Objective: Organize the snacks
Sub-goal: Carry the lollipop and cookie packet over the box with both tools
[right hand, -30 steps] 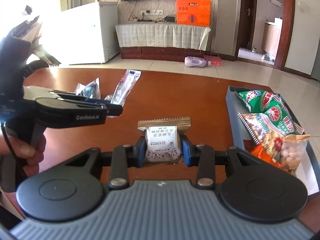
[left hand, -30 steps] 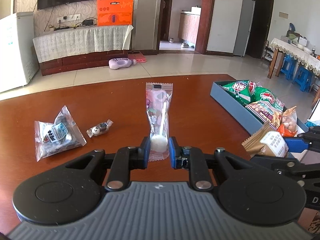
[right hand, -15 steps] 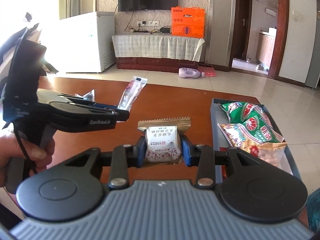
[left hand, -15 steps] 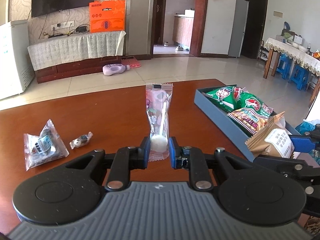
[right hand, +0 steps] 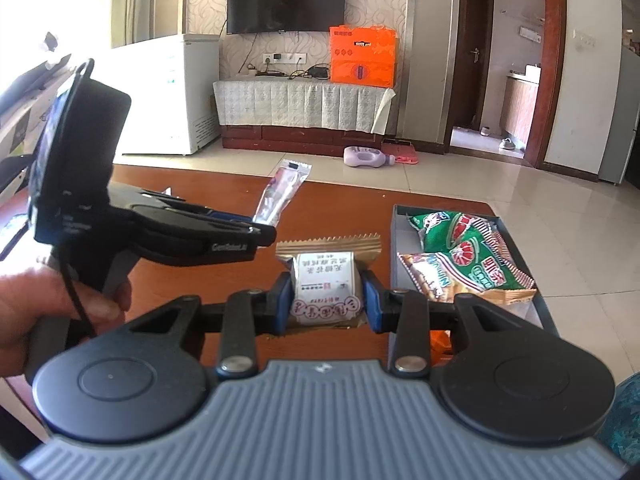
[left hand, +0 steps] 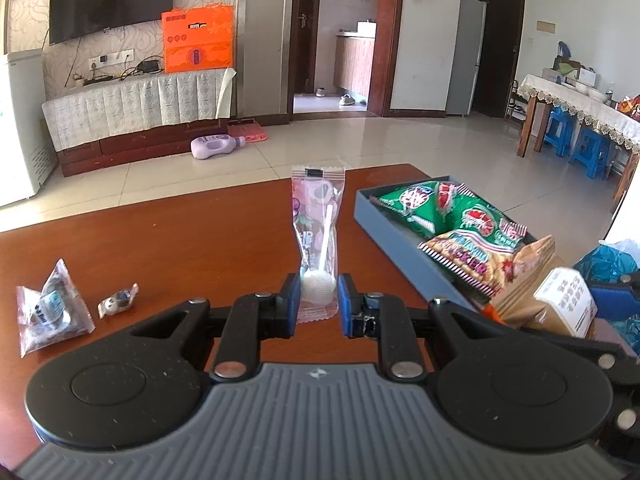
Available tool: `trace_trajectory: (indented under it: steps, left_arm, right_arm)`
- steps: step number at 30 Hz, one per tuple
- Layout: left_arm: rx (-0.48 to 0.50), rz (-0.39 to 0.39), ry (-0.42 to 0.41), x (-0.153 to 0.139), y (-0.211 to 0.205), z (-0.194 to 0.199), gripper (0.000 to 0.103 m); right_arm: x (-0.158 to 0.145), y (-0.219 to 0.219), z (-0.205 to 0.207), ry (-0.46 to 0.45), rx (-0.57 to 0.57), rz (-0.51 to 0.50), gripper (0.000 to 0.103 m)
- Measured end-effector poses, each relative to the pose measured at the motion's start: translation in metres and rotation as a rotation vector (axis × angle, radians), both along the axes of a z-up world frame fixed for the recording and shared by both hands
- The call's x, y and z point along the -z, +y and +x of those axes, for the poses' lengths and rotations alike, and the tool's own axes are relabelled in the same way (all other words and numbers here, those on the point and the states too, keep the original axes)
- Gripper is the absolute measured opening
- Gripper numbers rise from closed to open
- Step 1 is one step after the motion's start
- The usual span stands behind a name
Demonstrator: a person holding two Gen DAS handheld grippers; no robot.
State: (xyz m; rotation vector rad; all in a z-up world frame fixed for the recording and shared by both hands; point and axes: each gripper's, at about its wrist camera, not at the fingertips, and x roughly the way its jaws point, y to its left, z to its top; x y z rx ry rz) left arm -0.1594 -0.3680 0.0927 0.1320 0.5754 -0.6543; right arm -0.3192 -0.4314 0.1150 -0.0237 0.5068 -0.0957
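My left gripper [left hand: 318, 298] is shut on a wrapped lollipop [left hand: 318, 236], whose clear pink wrapper sticks up above the brown table [left hand: 180, 248]. My right gripper [right hand: 326, 296] is shut on a gold-wrapped pastry with a white label [right hand: 327, 280]. A grey-blue tray [right hand: 394, 248] at the right holds green snack bags [right hand: 468, 248] and an orange-striped cracker bag [left hand: 468, 258]. In the right wrist view the left gripper [right hand: 256, 236] hangs left of the pastry, a hand [right hand: 44, 304] on its handle. The pastry [left hand: 560, 300] shows at the right edge of the left wrist view.
A clear packet with a blue-white sweet [left hand: 50, 312] and a small wrapped candy [left hand: 118, 302] lie on the table's left part. A blue plastic bag [left hand: 612, 260] sits past the table's right edge. Beyond the far edge is tiled floor with a purple bottle [left hand: 214, 146].
Both grippers have moved right and slightly up with their snacks; the tray now sits closer to centre in both views, and the two loose sweets have slid further left.
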Motion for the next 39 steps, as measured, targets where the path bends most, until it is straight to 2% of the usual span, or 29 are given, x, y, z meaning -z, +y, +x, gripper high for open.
trace_trajectory:
  steps: [18,39]
  left_arm:
    - [0.041,0.0,-0.007,-0.002,-0.049,-0.005,0.024]
    - [0.114,-0.021,0.012,0.004,-0.122,-0.003,0.024]
  right_arm:
    - [-0.003,-0.021,-0.014,-0.027,0.048,0.001,0.04]
    - [0.004,-0.071,-0.028,-0.023,0.202,0.022,0.04]
